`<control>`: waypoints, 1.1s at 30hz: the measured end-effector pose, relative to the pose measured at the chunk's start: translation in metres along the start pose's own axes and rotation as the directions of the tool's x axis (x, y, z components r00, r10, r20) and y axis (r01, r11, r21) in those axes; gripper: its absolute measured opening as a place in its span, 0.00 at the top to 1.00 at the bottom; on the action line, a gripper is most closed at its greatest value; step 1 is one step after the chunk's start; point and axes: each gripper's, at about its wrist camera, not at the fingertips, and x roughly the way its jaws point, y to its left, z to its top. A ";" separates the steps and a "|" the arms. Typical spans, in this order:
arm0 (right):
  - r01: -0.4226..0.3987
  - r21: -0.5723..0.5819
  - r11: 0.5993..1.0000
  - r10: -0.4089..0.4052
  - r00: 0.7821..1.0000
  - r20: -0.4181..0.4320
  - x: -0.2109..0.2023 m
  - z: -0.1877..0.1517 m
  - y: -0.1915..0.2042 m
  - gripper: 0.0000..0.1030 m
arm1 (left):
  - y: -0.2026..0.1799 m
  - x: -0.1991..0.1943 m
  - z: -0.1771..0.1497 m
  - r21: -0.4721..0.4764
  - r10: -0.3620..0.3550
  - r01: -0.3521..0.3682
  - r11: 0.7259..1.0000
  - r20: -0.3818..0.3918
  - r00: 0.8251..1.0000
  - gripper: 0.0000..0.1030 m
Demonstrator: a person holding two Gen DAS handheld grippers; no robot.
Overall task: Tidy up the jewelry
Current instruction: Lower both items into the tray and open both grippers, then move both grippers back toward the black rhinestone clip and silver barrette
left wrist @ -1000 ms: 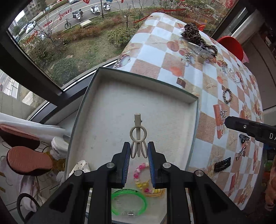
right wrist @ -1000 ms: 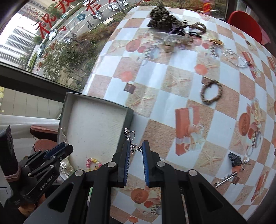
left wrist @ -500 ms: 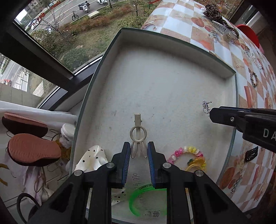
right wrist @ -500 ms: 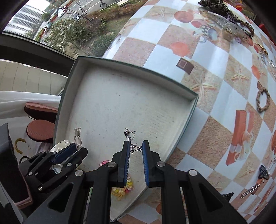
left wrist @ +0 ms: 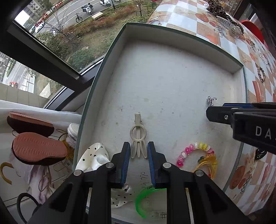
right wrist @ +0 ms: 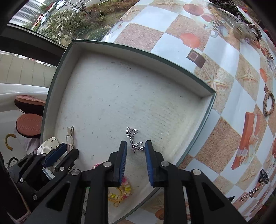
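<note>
My left gripper (left wrist: pixel 138 150) is shut on a beige hair clip (left wrist: pixel 138 136) and holds it over the white tray (left wrist: pixel 172 41) near its front left. My right gripper (right wrist: pixel 136 149) is shut on a silver rhinestone piece (right wrist: pixel 133 139) over the tray's front middle; it also shows at the right of the left wrist view (left wrist: pixel 210 100). In the tray lie a pink and yellow bead bracelet (left wrist: pixel 193 151), a yellow hair tie (left wrist: pixel 209 162), a green bangle (left wrist: pixel 140 201) and a white polka-dot scrunchie (left wrist: pixel 94 157).
On the checkered table (right wrist: pixel 224 69) right of the tray lie a braided brown bracelet (right wrist: pixel 269 103), a silver hair comb (right wrist: pixel 231 19), dark chains (left wrist: pixel 215 8), a black claw clip (right wrist: pixel 264 178) and a silver barrette (right wrist: pixel 250 193). A window and slippers (left wrist: pixel 38 149) are left.
Both grippers moved further over the tray and lower, each still holding its piece. The tray now fills both views.
</note>
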 end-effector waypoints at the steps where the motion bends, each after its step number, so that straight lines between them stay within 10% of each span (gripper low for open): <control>1: -0.004 0.001 1.000 0.004 1.000 0.007 -0.004 0.000 0.001 0.52 | 0.000 -0.001 0.000 -0.002 0.003 -0.003 1.000 0.003 1.000 0.77; 11: -0.091 0.043 0.995 0.087 0.992 0.093 -0.053 -0.023 -0.016 0.35 | -0.002 -0.013 -0.008 0.038 0.032 -0.033 0.999 0.012 0.999 0.77; 12: -0.096 0.055 0.994 0.090 0.991 0.100 -0.057 -0.027 -0.020 0.35 | -0.001 -0.013 -0.009 0.043 0.033 -0.033 0.999 0.011 0.999 0.71; 13: -0.099 0.067 0.993 0.092 0.990 0.106 -0.059 -0.031 -0.024 0.34 | -0.001 -0.013 -0.009 0.046 0.034 -0.034 0.998 0.010 0.999 0.35; 15: -0.103 0.092 0.990 0.092 0.989 0.119 -0.064 -0.038 -0.031 0.33 | -0.003 -0.019 -0.010 0.044 0.052 -0.053 0.998 0.035 0.998 0.00; 17: -0.105 0.115 0.988 0.089 0.987 0.137 -0.068 -0.036 -0.045 0.21 | -0.007 -0.025 -0.012 0.067 0.056 -0.060 0.996 0.057 0.997 0.00; 33: -0.066 0.406 0.912 0.002 0.988 0.156 -0.086 -0.127 -0.184 0.19 | -0.075 -0.069 -0.011 0.250 0.031 -0.065 0.966 0.137 0.990 0.00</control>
